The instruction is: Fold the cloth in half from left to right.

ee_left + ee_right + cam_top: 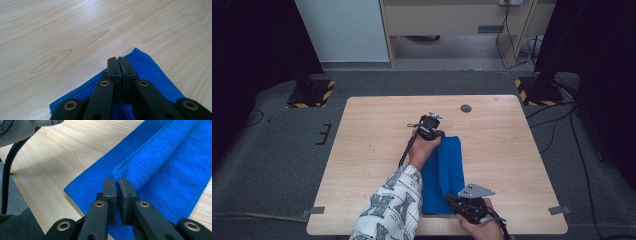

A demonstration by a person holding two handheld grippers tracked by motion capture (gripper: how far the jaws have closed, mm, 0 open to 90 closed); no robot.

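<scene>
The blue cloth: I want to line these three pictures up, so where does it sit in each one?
High view: the blue cloth lies at lower centre, between the two grippers.
Left gripper view: bottom centre, one corner poking out past the shut jaws.
Right gripper view: from the jaws up to the top right, with a folded ridge.
Shared landmark: the wooden table.

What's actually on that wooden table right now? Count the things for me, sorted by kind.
Blue cloth: 1, folded lengthwise.
Hand-held grippers: 2, the left gripper at the cloth's far end and the right gripper at its near end.
Total: 3
</scene>
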